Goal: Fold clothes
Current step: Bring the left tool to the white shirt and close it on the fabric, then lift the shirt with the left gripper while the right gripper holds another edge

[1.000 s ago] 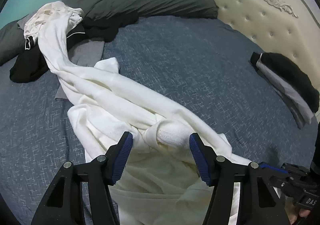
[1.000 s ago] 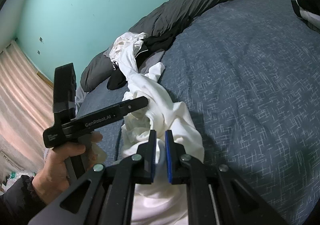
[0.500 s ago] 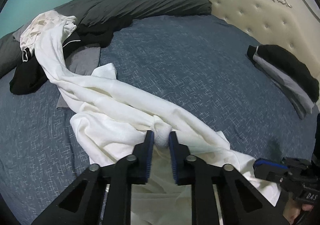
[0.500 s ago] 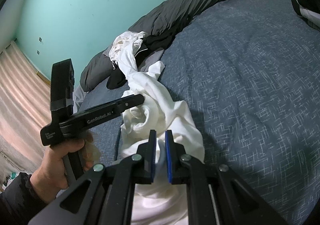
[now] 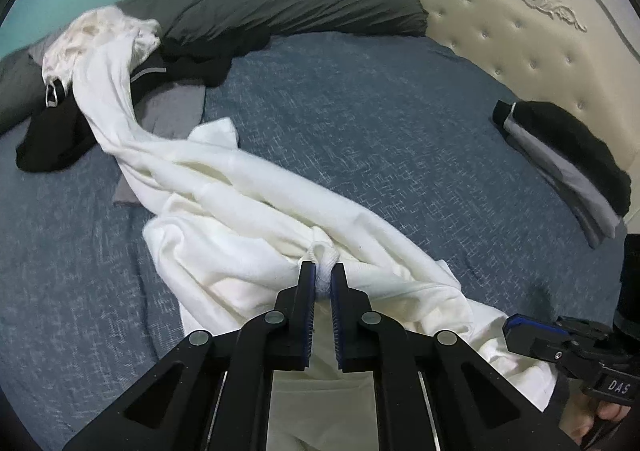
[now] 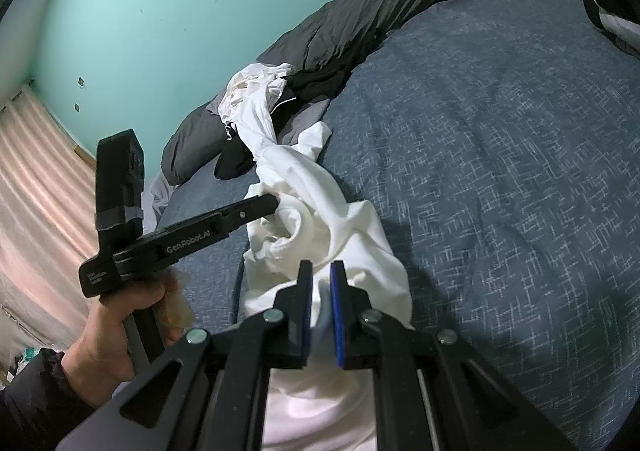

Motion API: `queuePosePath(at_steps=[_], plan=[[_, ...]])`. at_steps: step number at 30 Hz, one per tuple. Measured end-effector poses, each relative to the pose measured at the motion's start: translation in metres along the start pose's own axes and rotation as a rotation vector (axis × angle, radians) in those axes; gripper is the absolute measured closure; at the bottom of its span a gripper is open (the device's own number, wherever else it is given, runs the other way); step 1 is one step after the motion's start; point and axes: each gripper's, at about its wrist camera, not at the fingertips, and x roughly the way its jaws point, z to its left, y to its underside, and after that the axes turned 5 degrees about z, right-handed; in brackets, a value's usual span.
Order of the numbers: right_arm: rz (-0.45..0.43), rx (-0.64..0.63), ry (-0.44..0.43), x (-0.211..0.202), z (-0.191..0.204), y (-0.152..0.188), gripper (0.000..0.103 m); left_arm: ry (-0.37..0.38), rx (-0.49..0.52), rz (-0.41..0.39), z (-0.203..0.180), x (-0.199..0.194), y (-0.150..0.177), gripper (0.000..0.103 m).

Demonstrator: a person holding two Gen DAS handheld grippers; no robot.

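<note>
Left gripper [image 5: 322,279] jaws closing, pinching white garment [image 5: 248,207] (near end cropped).

Two hand-held tools are showing, both matte black with angular, cut-out frames. The left tool [image 5: 322,285] is carrying ribbed blue pads along the inner faces of its fingers, with round silver screws [image 5: 274,317] sitting at the pivots. The right tool [image 6: 320,287] is showing the same blue pads and silver screws. At 9 o'clock in the right wrist view, white lettering is running along a black bar, and a dark sleeve [image 6: 28,407] is covering the wrist at 8 o'clock.
</note>
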Motion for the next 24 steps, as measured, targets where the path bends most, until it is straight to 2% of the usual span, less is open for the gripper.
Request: queuePosePath(at_steps=[7, 14, 22, 24], plan=[[0.0, 0.003, -0.001, 0.001, 0.001, 0.0, 0.094, 0.007, -0.003, 0.028, 0.001, 0.007, 0.0, 0.094], [0.009, -0.005, 0.0, 0.001, 0.003, 0.003, 0.094, -0.014, 0.005, 0.006, 0.0, 0.001, 0.003, 0.094], [-0.007, -0.006, 0.006, -0.001, 0.005, -0.002, 0.094, -0.031, 0.006, -0.071, 0.008, -0.05, 0.001, 0.095], [-0.021, -0.009, 0.019, -0.005, 0.007, -0.005, 0.087, -0.045, 0.01, -0.088, 0.011, -0.068, 0.0, 0.095]])
